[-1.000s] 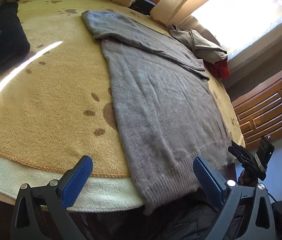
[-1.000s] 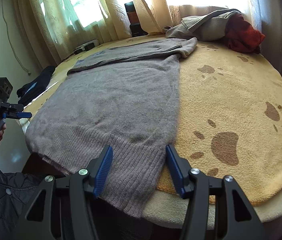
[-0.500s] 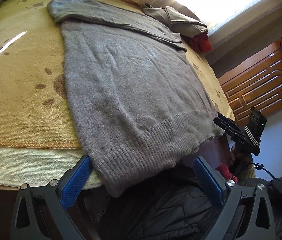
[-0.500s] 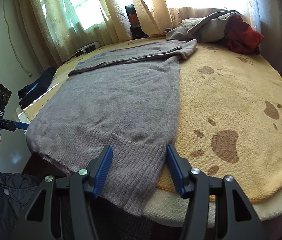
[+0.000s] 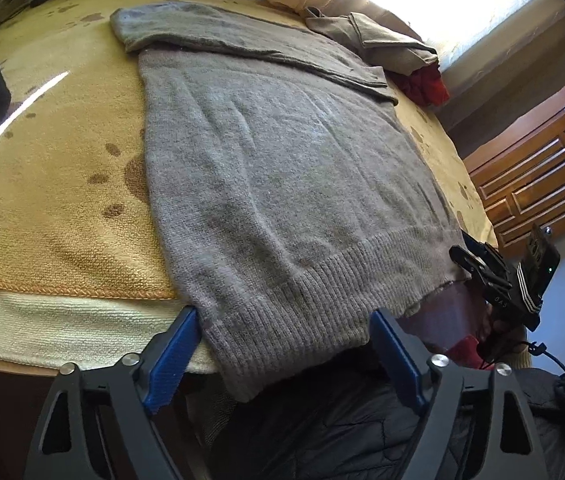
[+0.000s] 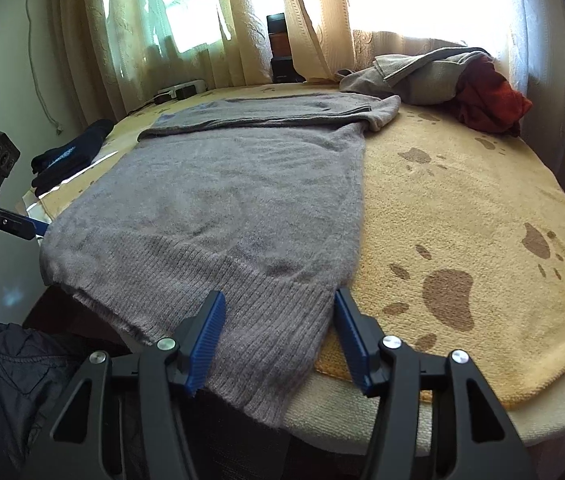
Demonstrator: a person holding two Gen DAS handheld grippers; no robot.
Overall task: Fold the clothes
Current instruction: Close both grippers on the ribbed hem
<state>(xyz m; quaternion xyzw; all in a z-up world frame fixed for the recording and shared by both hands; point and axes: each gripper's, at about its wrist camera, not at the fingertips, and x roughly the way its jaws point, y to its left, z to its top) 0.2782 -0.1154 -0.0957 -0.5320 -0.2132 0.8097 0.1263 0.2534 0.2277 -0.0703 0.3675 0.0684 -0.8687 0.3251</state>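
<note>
Grey sweater (image 5: 282,184) lies flat on the paw-print blanket (image 5: 54,184), ribbed hem at the frame's bottom overhanging the near edge, long axis running from bottom to top of frame. Sleeves already folded across the top; the body fold is left, by my reading. Left tongs (image 5: 282,356) have just been narrowing, the hem corner between their jaws, pads not yet pressing. Right tongs (image 6: 278,336) sit half-open astride the other hem corner, not clamped. Spare clothes pile (image 6: 454,80) at upper right.
</note>
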